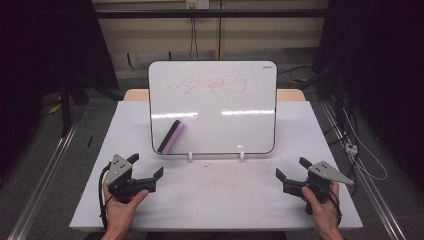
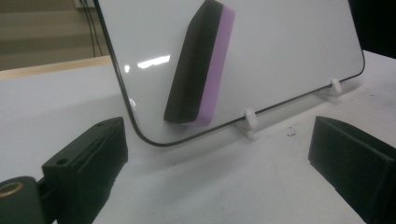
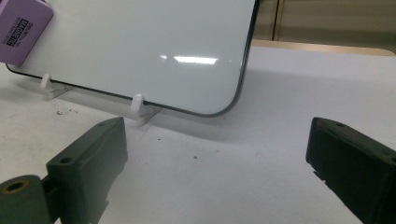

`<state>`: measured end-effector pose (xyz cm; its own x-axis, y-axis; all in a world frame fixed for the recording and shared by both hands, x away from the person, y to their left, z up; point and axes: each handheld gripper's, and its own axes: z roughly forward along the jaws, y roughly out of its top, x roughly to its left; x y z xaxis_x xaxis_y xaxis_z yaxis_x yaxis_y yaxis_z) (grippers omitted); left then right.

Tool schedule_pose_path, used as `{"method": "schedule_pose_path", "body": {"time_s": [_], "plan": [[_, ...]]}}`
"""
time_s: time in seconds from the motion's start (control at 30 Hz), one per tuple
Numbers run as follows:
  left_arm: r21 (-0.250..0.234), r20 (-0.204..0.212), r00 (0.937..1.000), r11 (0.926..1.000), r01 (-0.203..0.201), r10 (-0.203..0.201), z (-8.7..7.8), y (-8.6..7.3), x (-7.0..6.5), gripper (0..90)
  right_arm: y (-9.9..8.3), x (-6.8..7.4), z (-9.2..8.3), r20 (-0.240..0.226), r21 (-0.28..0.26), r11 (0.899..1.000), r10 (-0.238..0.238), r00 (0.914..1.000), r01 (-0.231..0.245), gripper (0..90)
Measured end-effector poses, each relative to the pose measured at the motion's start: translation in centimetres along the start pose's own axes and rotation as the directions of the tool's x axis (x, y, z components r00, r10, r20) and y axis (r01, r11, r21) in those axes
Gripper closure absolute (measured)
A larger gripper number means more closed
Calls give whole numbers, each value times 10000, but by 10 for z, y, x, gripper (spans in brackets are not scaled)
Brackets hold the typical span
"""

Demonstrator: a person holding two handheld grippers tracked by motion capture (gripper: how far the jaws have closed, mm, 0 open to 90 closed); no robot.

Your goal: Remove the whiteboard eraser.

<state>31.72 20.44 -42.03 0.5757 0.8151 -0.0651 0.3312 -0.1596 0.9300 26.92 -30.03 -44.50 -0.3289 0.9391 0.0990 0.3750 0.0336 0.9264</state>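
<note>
The purple-and-black eraser clings tilted to the lower left of the whiteboard propped upright on the bench, while the left gripper and right gripper rest well apart in front, fingers spread wide and empty, each held low in a hand and pointing toward the board.

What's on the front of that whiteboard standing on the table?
On the whiteboard, a purple and black eraser clings near the lower left corner, tilted. Red scribbles cross the top. Whatever lies behind the board is covered.
</note>
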Motion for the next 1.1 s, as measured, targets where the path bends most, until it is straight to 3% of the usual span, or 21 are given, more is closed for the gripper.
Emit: {"method": "schedule_pose_path", "body": {"time_s": [0.3,0.43,0.7,0.8,0.87,1.0,1.1], "plan": [[173,56,10000,9998,60,-61,3,1,0,40,0,-1,0,-38,79,10000,26,10000,-25,57],[612,12,9998,9979,-192,192,7,3,-2,41,0,-1,1,-50,114,9999,32,10000,-31,53],[607,113,9981,9963,-605,600,11,13,-4,35,-1,-1,3,-62,264,9996,-18,10000,20,48],[552,287,9977,9965,-624,609,14,18,-4,35,-1,-1,3,-46,286,9996,-21,10000,23,48],[649,427,9983,9970,-411,384,17,22,-3,39,-1,-1,2,-4,304,9995,-63,10000,63,46],[750,407,9976,9955,-583,553,21,28,-1,35,-2,-1,3,-25,316,9995,-31,10000,32,45],[746,598,9977,9966,-358,314,24,33,0,34,-2,-1,3,-19,325,9995,-9,10000,9,45]]}}
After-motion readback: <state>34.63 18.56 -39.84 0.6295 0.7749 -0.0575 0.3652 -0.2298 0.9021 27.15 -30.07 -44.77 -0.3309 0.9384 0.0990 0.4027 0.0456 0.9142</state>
